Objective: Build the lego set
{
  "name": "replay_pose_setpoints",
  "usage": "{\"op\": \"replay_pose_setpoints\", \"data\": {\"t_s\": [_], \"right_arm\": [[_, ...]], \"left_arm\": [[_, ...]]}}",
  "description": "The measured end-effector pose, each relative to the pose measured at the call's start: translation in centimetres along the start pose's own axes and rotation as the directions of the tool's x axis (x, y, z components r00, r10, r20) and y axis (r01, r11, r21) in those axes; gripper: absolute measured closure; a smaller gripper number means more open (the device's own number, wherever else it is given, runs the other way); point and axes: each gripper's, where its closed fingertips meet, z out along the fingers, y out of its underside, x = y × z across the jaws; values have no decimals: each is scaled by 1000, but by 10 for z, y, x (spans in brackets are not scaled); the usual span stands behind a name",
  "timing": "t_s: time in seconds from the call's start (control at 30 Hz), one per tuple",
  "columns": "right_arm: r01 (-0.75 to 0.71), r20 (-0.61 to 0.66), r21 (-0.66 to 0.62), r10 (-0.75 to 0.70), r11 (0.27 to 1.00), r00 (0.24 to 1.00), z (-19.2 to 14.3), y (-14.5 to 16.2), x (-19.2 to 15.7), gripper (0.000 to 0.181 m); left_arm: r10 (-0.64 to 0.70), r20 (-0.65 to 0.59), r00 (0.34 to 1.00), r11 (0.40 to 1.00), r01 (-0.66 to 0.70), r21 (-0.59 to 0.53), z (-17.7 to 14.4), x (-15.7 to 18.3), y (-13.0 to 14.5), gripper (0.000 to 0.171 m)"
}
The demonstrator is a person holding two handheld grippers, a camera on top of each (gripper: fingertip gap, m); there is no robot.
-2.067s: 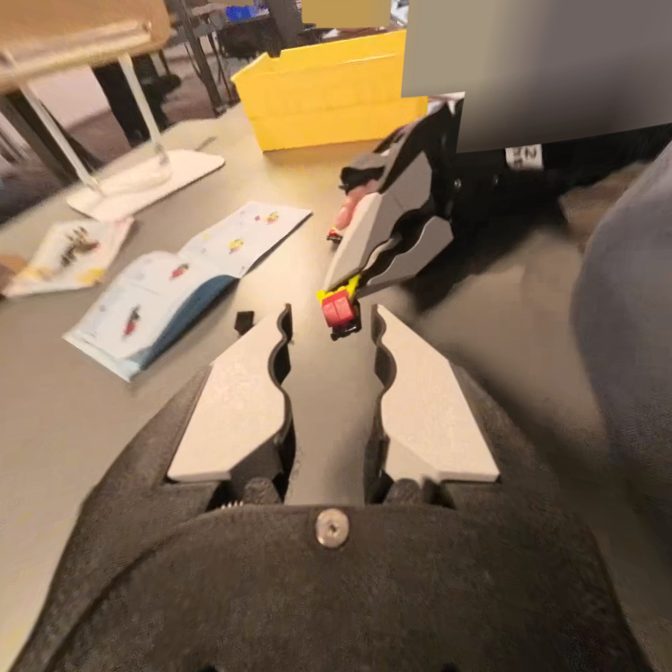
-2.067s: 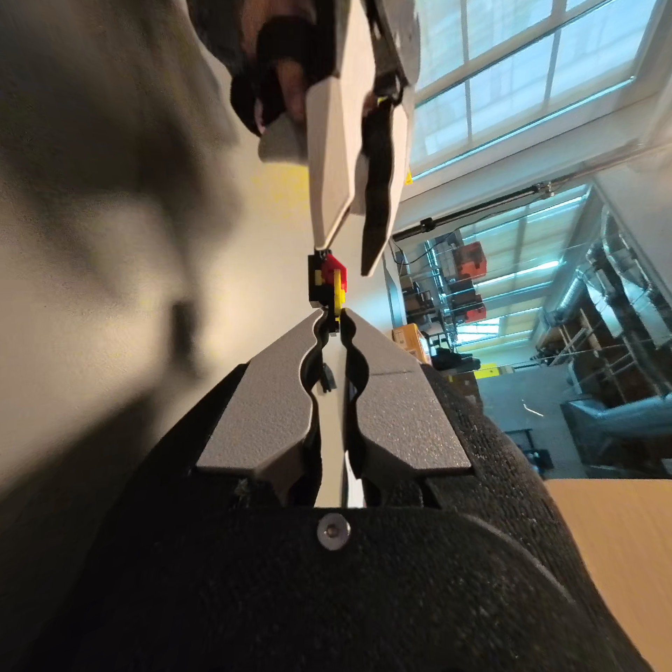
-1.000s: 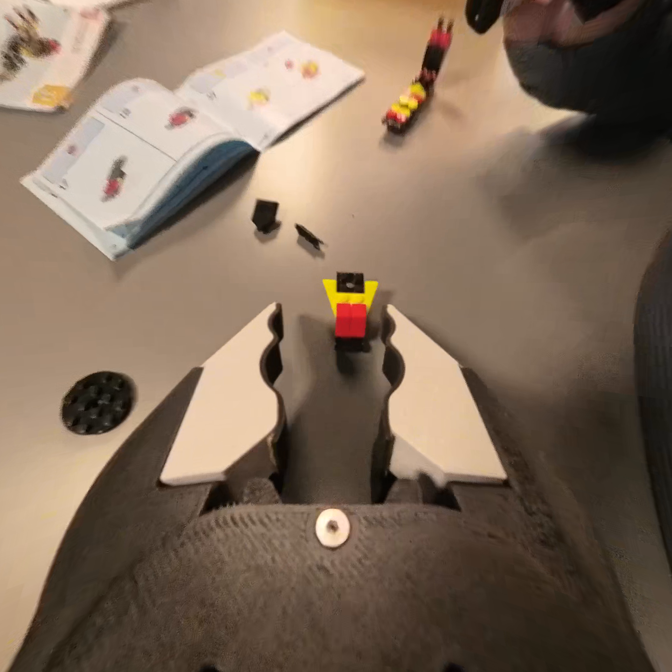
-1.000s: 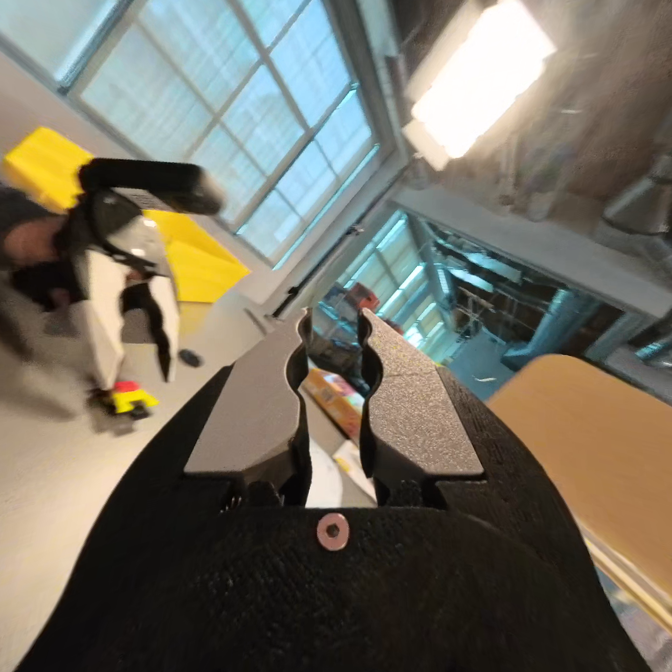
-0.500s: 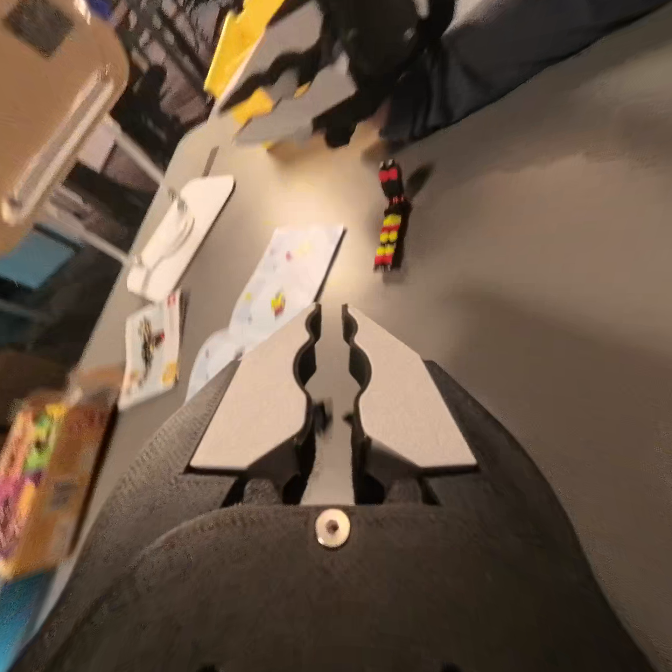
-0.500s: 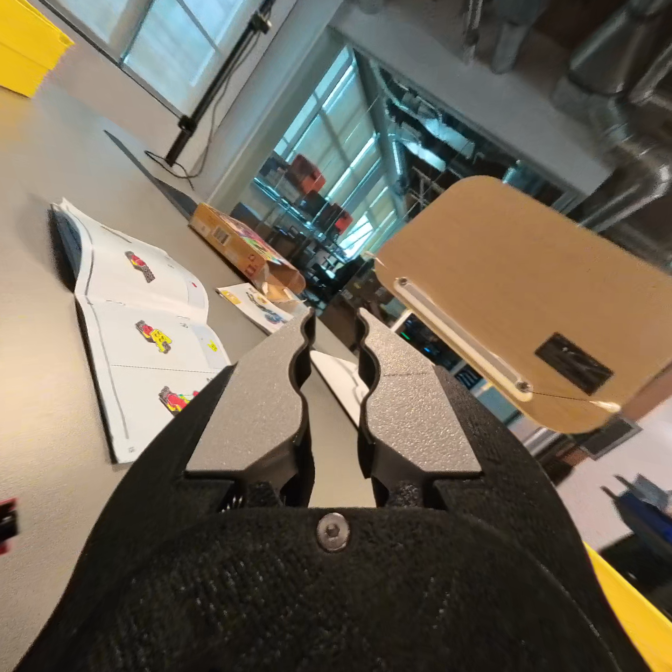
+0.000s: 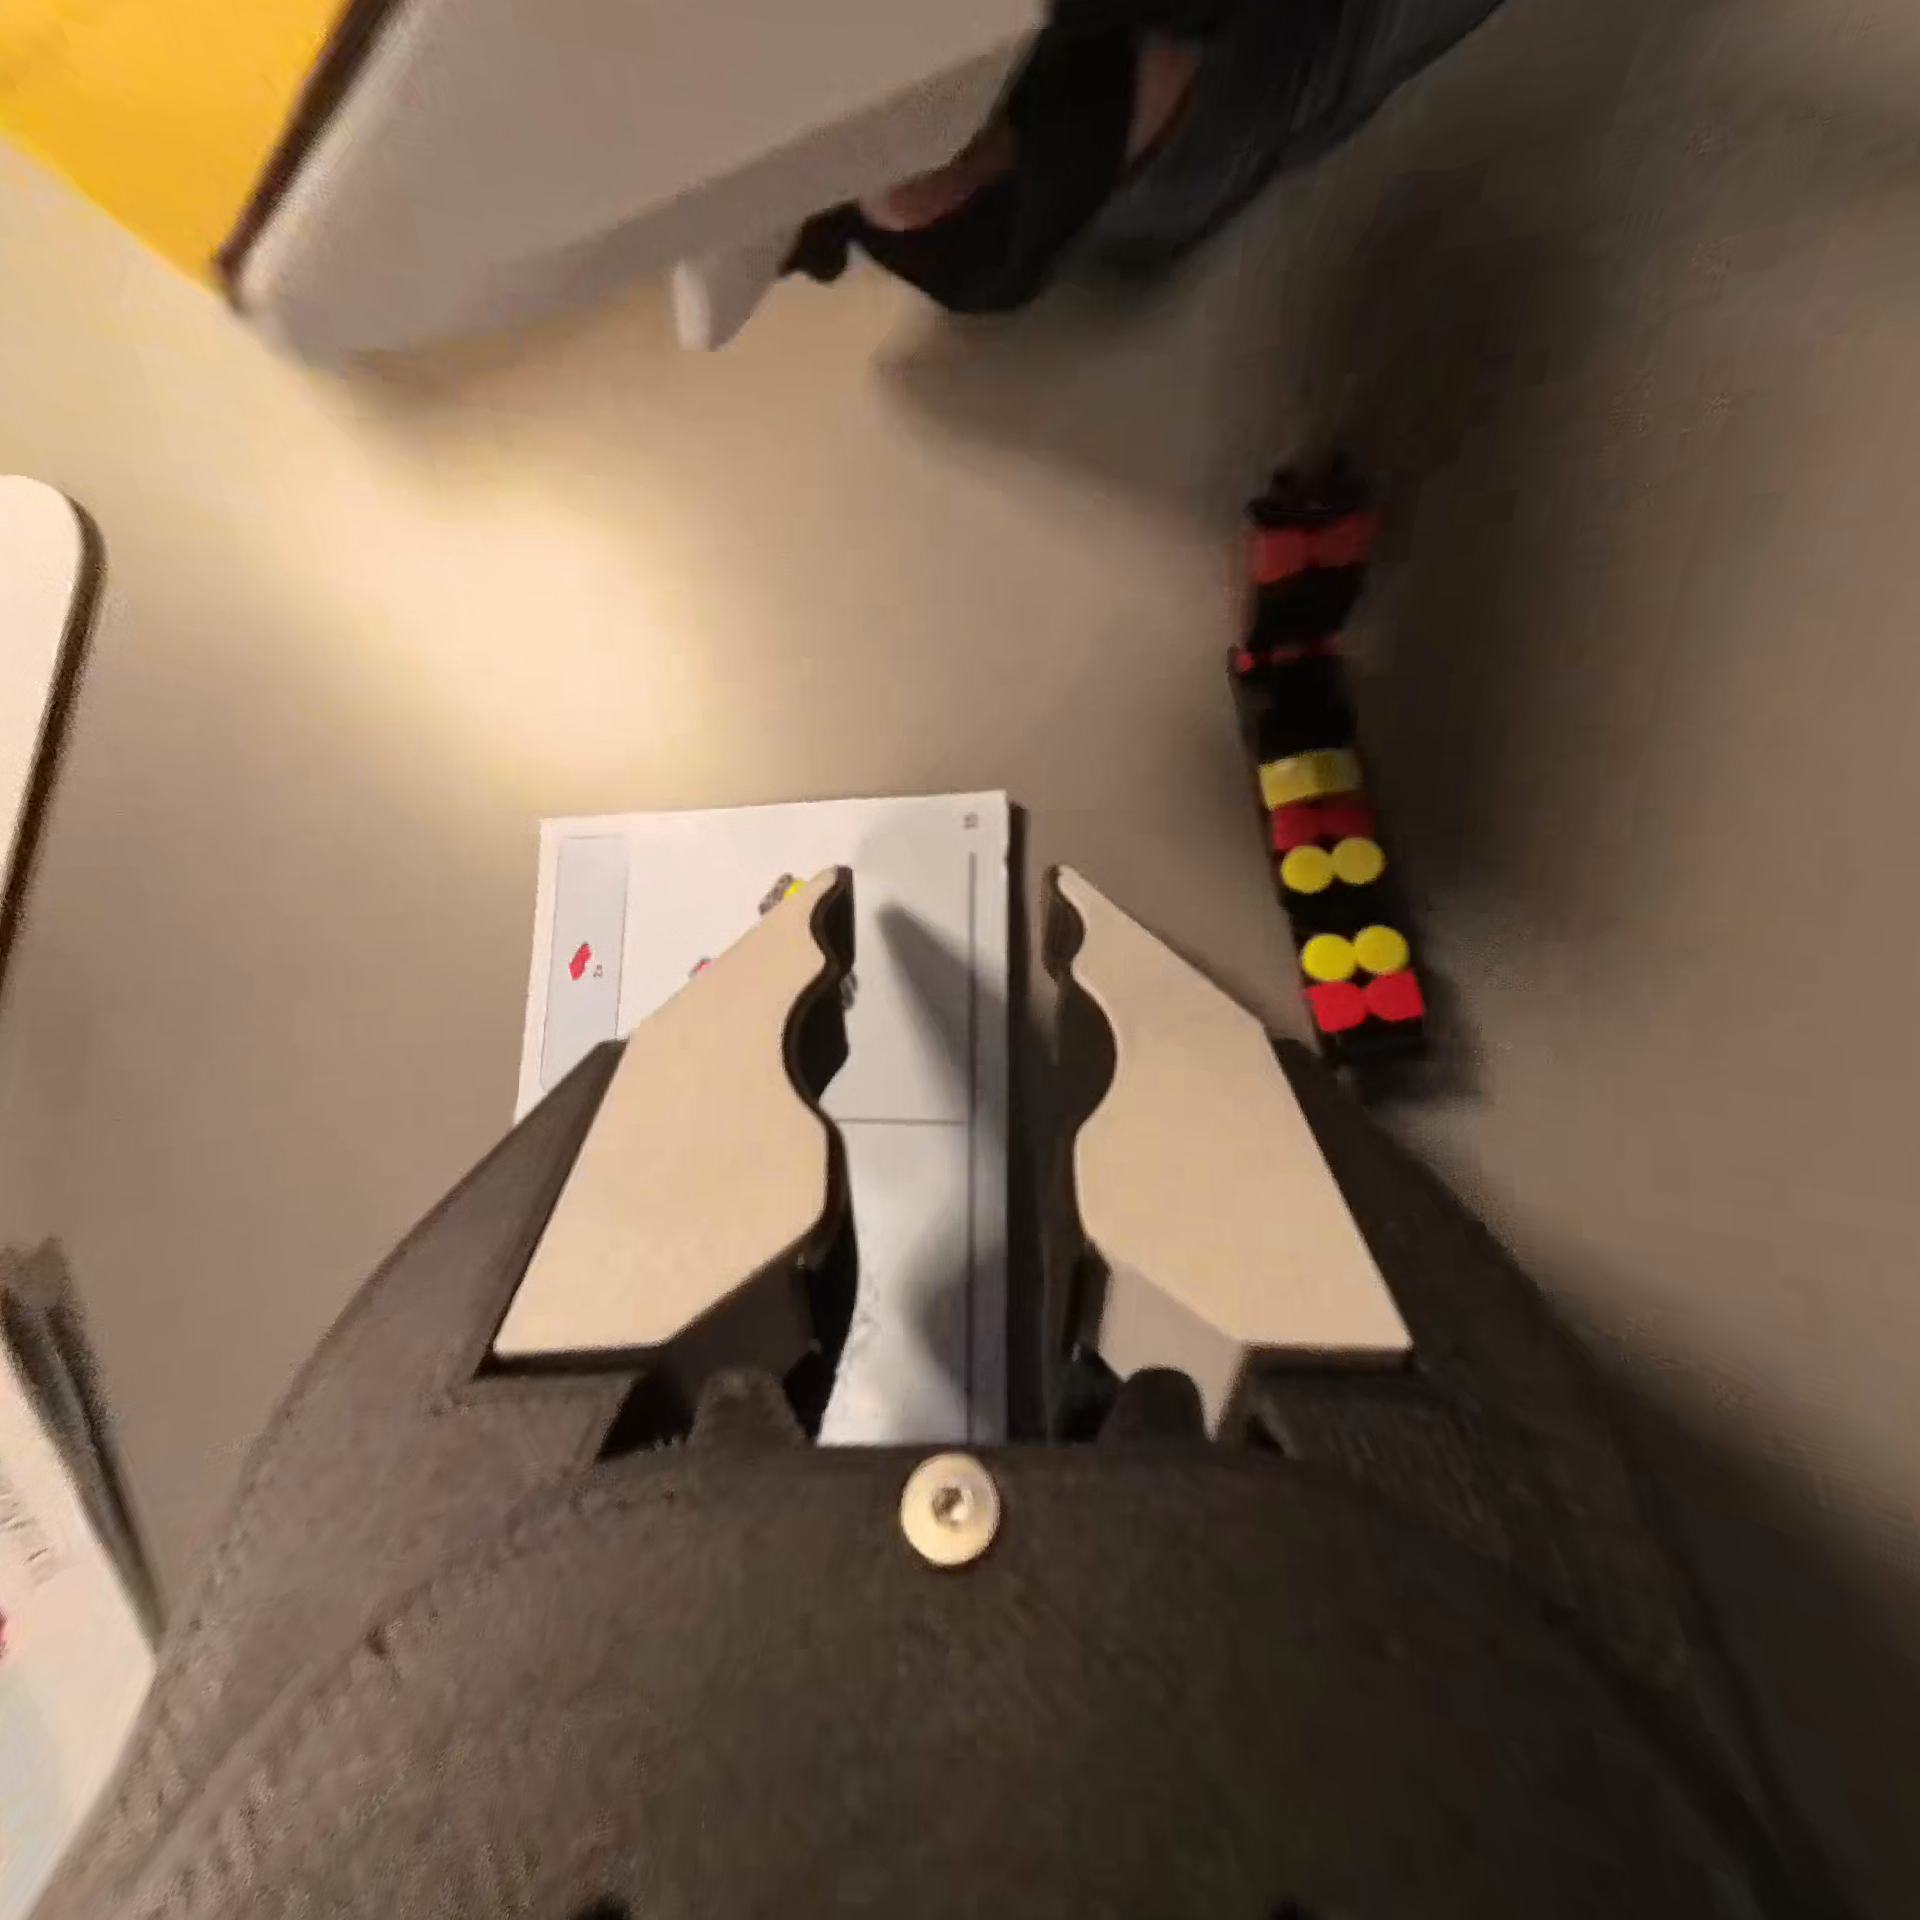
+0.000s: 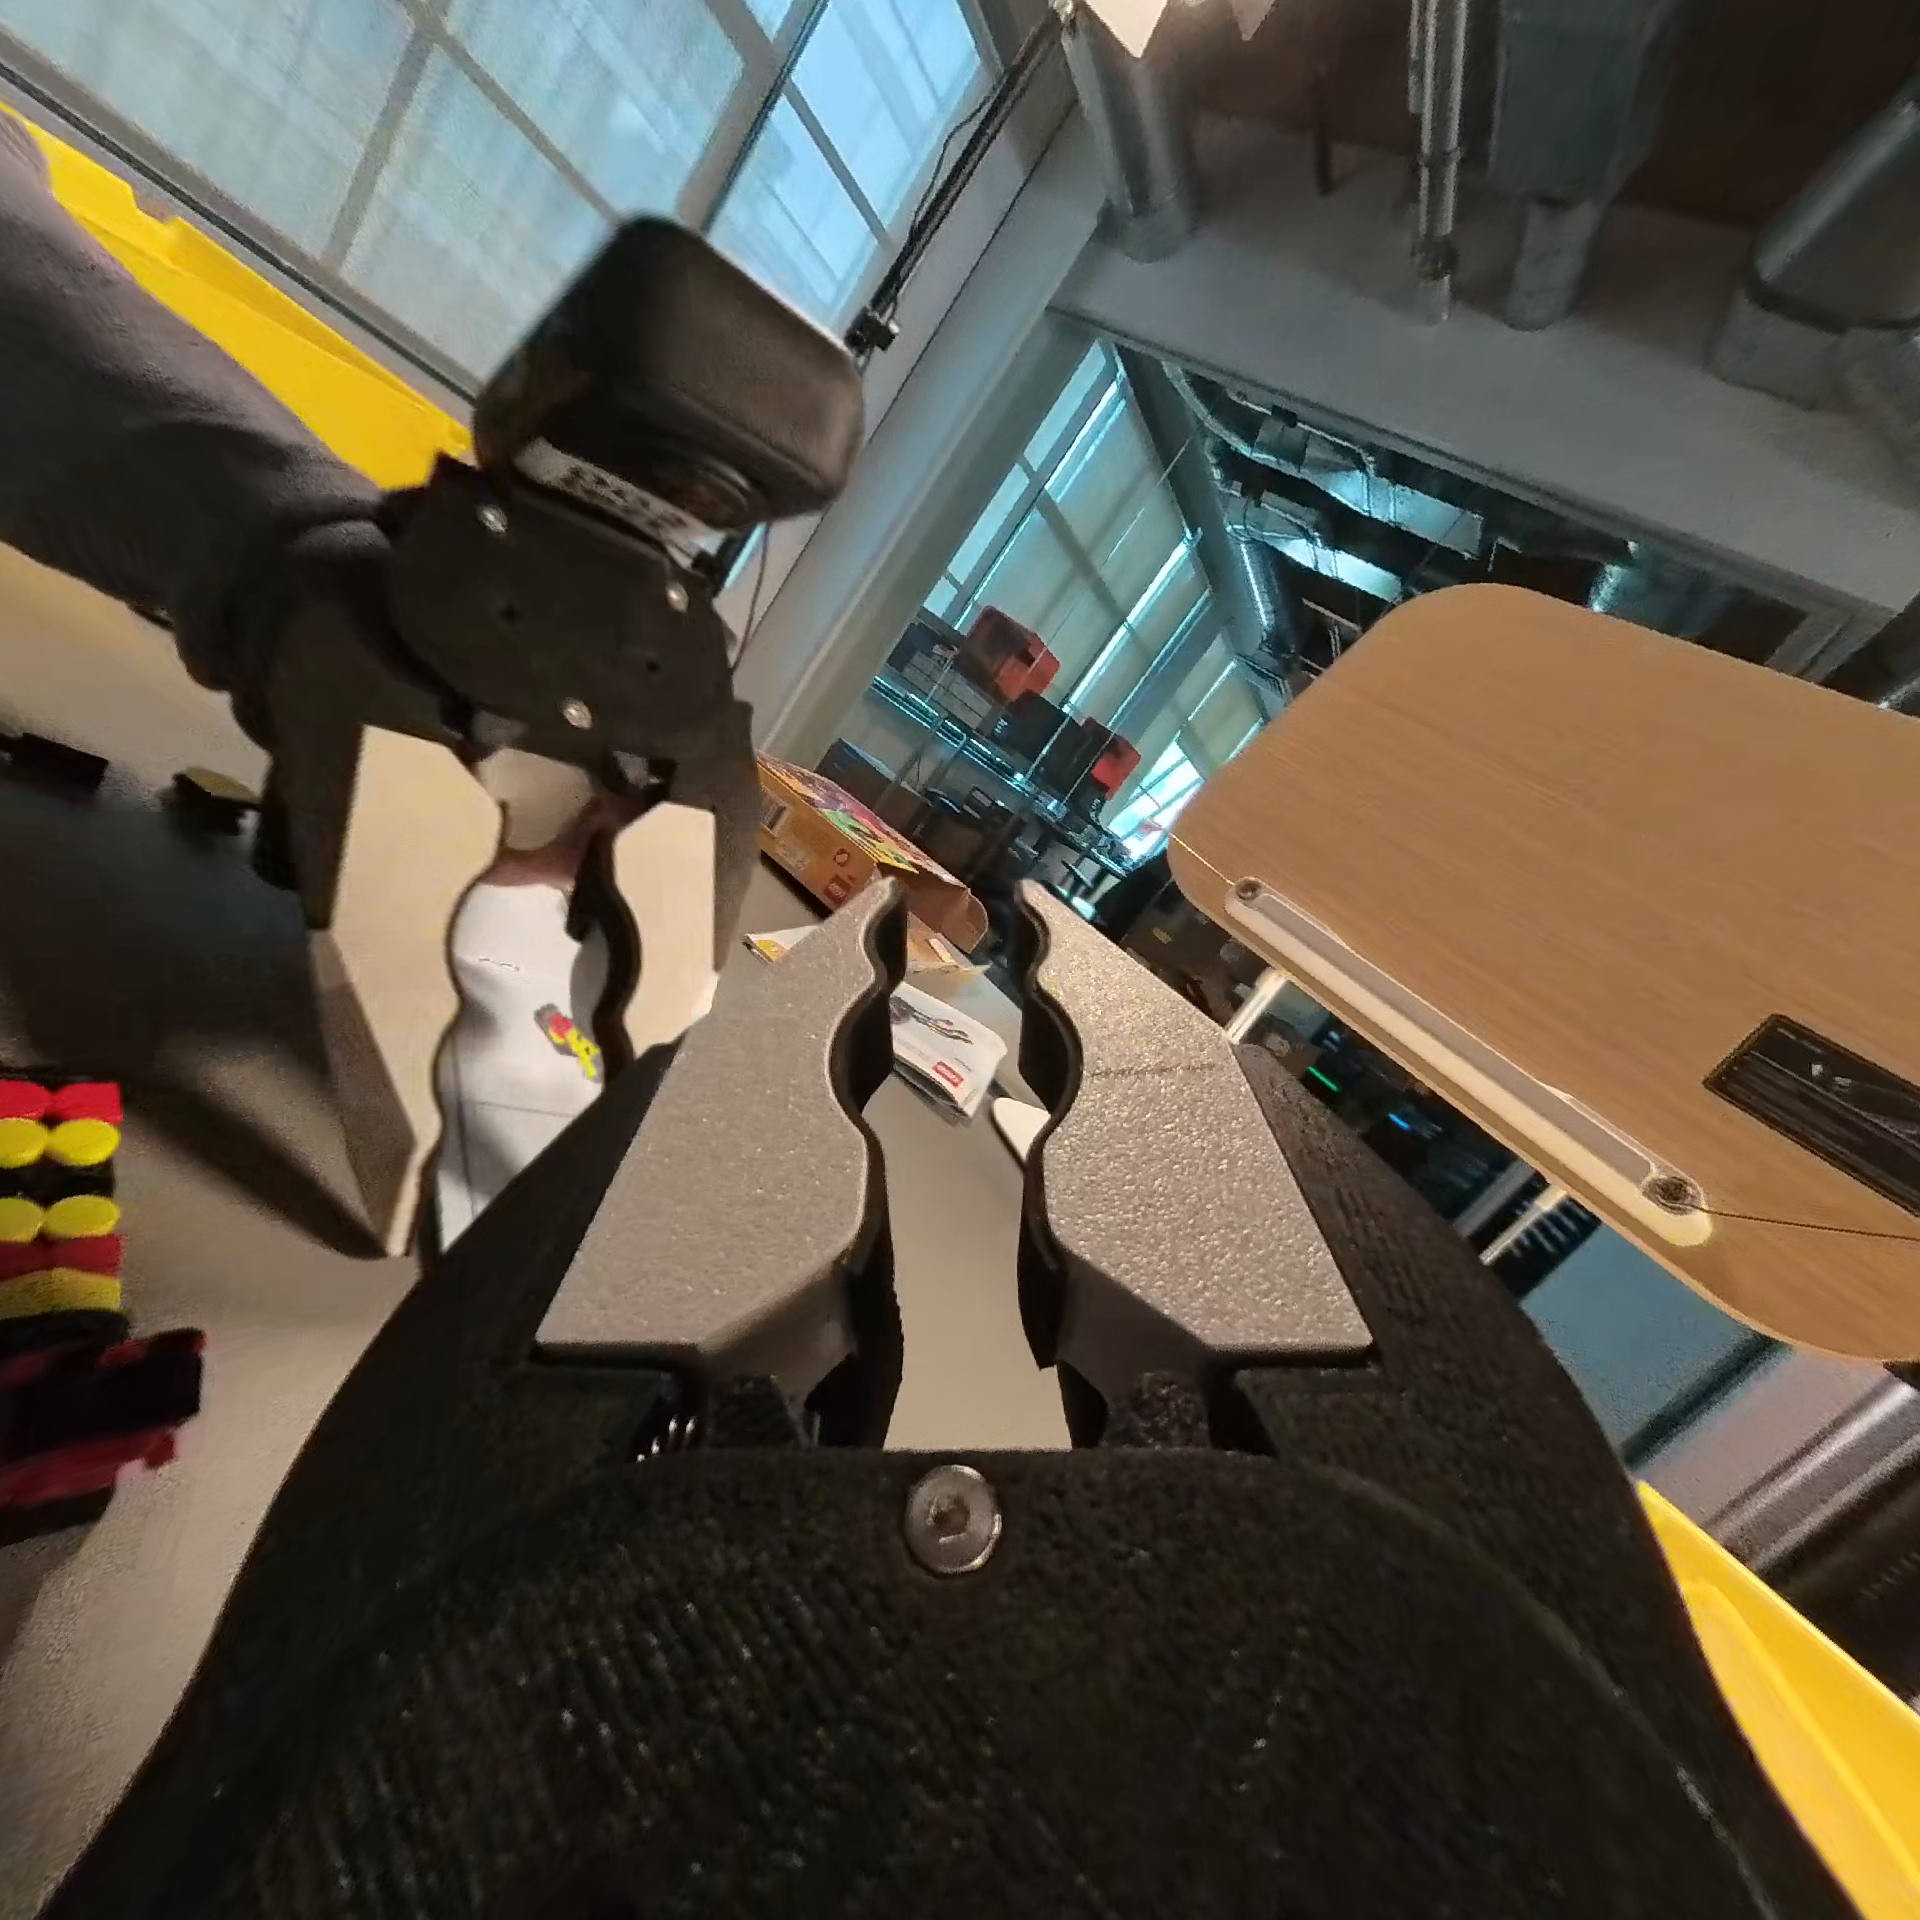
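Observation:
My left gripper (image 7: 948, 883) is open and empty, pointing down over the open instruction booklet (image 7: 914, 997) on the grey table. A long black, red and yellow lego build (image 7: 1325, 810) lies flat to the right of the left fingers, apart from them. It also shows at the left edge of the right wrist view (image 8: 62, 1247). My right gripper (image 8: 958, 904) is open and empty, held low over the table and pointing past the booklet. The right gripper's pale side shows blurred at the top of the left wrist view (image 7: 623, 156).
A yellow bin (image 7: 125, 104) stands at the back and a white lamp base (image 7: 31, 623) at the left. In the right wrist view are the left tool's black camera housing (image 8: 675, 384), a wooden board (image 8: 1610, 935), a coloured lego box (image 8: 862, 842) and a leaflet (image 8: 935, 1049). The grippers' ends are close to 12 cm from one another.
My left gripper has opened wider and now points down over the booklet. The small red and yellow piece left on the table is out of view. The right gripper has swung round and come down beside the long build.

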Motion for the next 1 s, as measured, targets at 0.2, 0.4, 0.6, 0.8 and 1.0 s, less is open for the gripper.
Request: {"op": "replay_pose_setpoints", "data": {"t_s": [0.2,0.4,0.6,0.8,1.0], "right_arm": [[-42,12,5,42,999,999,-4,-2,-2,164],[-42,27,-6,43,999,999,-4,-2,-7,164],[-53,36,-20,54,998,998,-4,0,-8,165],[-57,19,-56,58,997,998,-4,6,-4,165],[44,0,-167,-45,985,999,-2,22,-4,168]], "left_arm": [[-76,-110,991,995,82,53,4,4,0,158],[-178,-189,966,970,204,129,3,4,0,163],[-277,-289,916,940,320,115,1,2,-2,171],[-355,-376,856,904,417,96,-1,0,-3,171],[-378,-451,809,883,461,85,-5,4,-5,171]]}}
